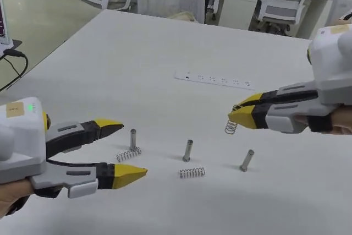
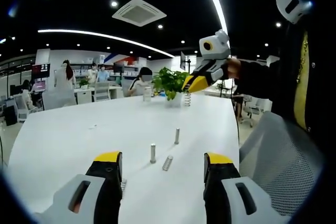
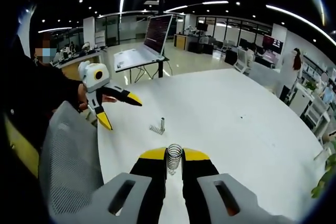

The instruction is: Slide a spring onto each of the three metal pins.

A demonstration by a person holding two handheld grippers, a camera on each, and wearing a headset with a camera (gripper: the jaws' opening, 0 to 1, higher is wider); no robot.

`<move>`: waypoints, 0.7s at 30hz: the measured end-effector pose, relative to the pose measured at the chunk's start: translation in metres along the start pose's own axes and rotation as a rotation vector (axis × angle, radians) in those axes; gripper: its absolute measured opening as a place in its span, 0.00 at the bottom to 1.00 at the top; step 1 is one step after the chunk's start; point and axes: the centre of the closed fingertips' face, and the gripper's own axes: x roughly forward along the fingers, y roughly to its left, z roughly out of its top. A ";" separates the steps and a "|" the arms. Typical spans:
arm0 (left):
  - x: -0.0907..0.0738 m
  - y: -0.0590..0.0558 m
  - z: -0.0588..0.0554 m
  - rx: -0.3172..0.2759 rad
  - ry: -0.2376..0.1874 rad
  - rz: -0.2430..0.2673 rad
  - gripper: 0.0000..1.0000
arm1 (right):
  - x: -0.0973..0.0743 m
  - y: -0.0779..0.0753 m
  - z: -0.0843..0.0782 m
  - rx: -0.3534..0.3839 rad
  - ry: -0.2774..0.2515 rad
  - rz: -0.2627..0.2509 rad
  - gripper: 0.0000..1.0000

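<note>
L gripper (image 1: 132, 149) is low over the desk (image 1: 165, 53) twd its near-left part, jaws wide apart, nothing in them. R gripper (image 1: 234, 115) hovers twd the right side, above the surface, jaws closed on the top of the held spring (image 1: 231, 127), which hangs below the yellow tips clear of the desk (in the right gripper view its coils sit pinched between the two tips). Three pins stand in a row twd the near edge, all bare: left pin (image 1: 133, 138), middle pin (image 1: 188, 150), right pin (image 1: 247, 159). One loose spring (image 1: 128, 154) lies at the foot of left pin; touching or just beside, can't tell. A second loose spring (image 1: 192, 173) lies flat just nearer than middle pin. Power strip (image 1: 215, 79) lies further twd the far edge.
</note>
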 end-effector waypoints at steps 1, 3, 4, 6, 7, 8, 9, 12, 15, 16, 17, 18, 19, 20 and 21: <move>0.000 0.001 0.000 0.000 0.000 0.004 0.59 | -0.001 -0.004 -0.001 -0.001 -0.001 -0.014 0.07; -0.001 0.002 0.000 -0.002 0.000 0.007 0.59 | -0.003 -0.013 -0.004 0.004 0.003 -0.035 0.07; -0.001 0.003 0.000 -0.003 -0.001 0.010 0.60 | -0.004 -0.017 -0.005 0.005 0.004 -0.047 0.07; -0.001 0.003 0.000 -0.004 -0.004 0.011 0.60 | -0.005 -0.024 -0.011 0.010 0.015 -0.069 0.07; -0.002 0.003 0.000 -0.002 -0.002 0.013 0.60 | -0.006 -0.028 -0.013 0.013 0.013 -0.082 0.07; -0.002 0.004 0.000 -0.001 0.000 0.014 0.61 | -0.006 -0.030 -0.015 0.018 0.014 -0.086 0.07; -0.002 0.004 -0.001 -0.001 0.001 0.014 0.61 | -0.006 -0.033 -0.019 0.028 0.015 -0.090 0.07; -0.002 0.004 0.000 -0.001 -0.001 0.017 0.61 | -0.005 -0.039 -0.029 0.033 0.033 -0.112 0.07; -0.003 0.005 0.000 0.000 -0.002 0.018 0.61 | -0.002 -0.044 -0.038 0.062 0.034 -0.119 0.07; -0.003 0.005 0.000 -0.001 -0.002 0.018 0.61 | -0.001 -0.047 -0.042 0.066 0.032 -0.127 0.07; -0.003 0.005 0.000 0.000 -0.002 0.020 0.61 | -0.001 -0.048 -0.044 0.068 0.032 -0.130 0.07; -0.003 0.005 0.000 -0.001 -0.002 0.020 0.61 | 0.000 -0.050 -0.049 0.082 0.033 -0.134 0.07; -0.004 0.005 0.000 -0.002 -0.003 0.021 0.61 | 0.000 -0.052 -0.052 0.089 0.034 -0.138 0.07; -0.004 0.005 -0.001 -0.003 -0.003 0.023 0.61 | 0.001 -0.055 -0.056 0.095 0.033 -0.147 0.07; -0.004 0.005 -0.001 -0.003 -0.002 0.024 0.61 | 0.002 -0.057 -0.060 0.100 0.035 -0.151 0.07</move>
